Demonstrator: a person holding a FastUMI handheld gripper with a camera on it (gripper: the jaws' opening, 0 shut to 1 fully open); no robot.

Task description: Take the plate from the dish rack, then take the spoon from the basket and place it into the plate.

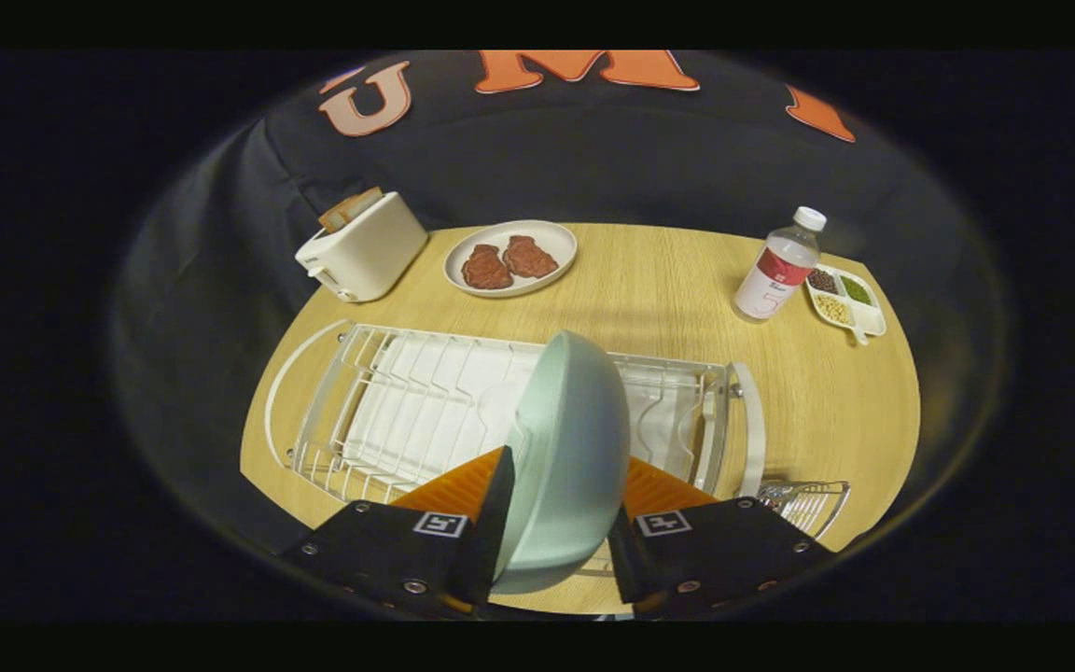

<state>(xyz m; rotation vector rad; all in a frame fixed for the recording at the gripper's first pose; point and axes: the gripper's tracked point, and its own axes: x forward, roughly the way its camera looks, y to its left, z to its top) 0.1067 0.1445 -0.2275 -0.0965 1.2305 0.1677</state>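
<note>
Clamped edge-on between both fingers of the gripper [551, 523]: the pale green plate [565, 457], upright, its rim squeezed from either side, hanging over the near edge of the white wire dish rack [388, 411]. Looks lifted clear of the rack's slots, though contact at the hidden lower rim cannot be ruled out. So, by the look of it, first step nearly done — plate in the grip, not yet set down on the table [649, 280].

Left to do: lay the plate flat on a bare patch of wood, release it, then fetch the spoon. Wire basket [803, 504] just beyond the right finger, beside the rack's end; too little of it visible to tell a spoon inside.

Around, well apart from the plate: white toaster [365, 247] with bread in its slot, far side; beside it a white dish [511, 257] carrying two brownish pieces; a bottle [778, 269] with a white cap, and next to that a small divided tray [847, 301] of seeds or beans.

In the way — mainly the rack itself, taking up most of the near tabletop. Bare wood between rack and bottle seems the likeliest landing place.
</note>
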